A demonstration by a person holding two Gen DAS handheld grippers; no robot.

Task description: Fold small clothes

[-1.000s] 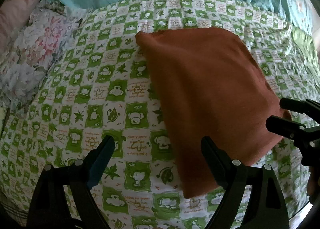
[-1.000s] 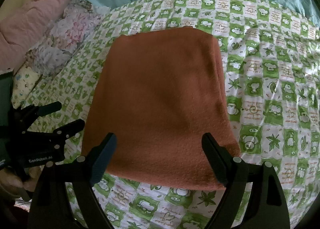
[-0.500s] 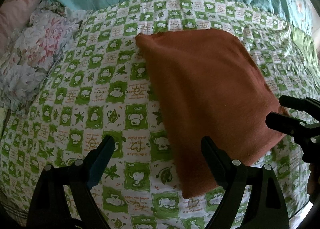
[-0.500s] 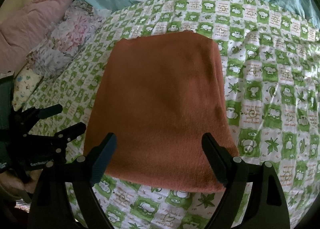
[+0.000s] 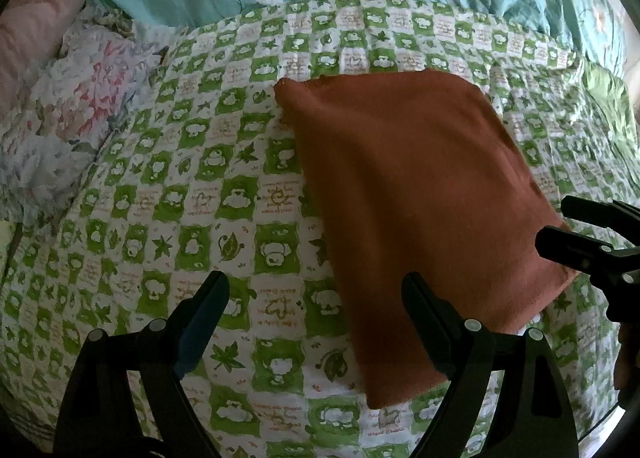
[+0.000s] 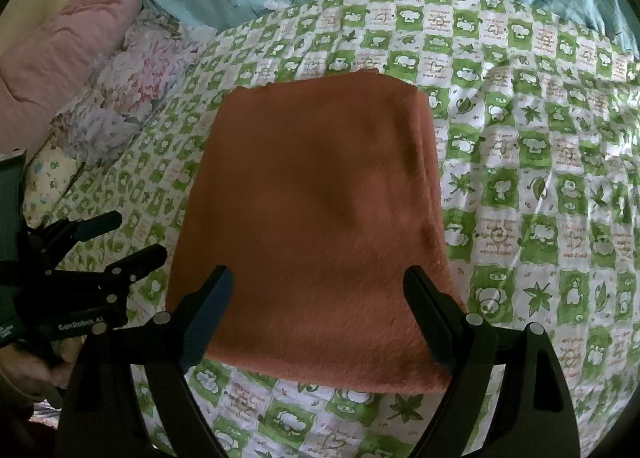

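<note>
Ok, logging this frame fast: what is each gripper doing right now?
Left gripper: open, holding nothing, over the quilt.
Right gripper: open, holding nothing, over the orange cloth.

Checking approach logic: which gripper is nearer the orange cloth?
Right. The right gripper is open with its fingers over the orange cloth's near edge. The left gripper is open beside the cloth's left edge, mostly over the quilt.
</note>
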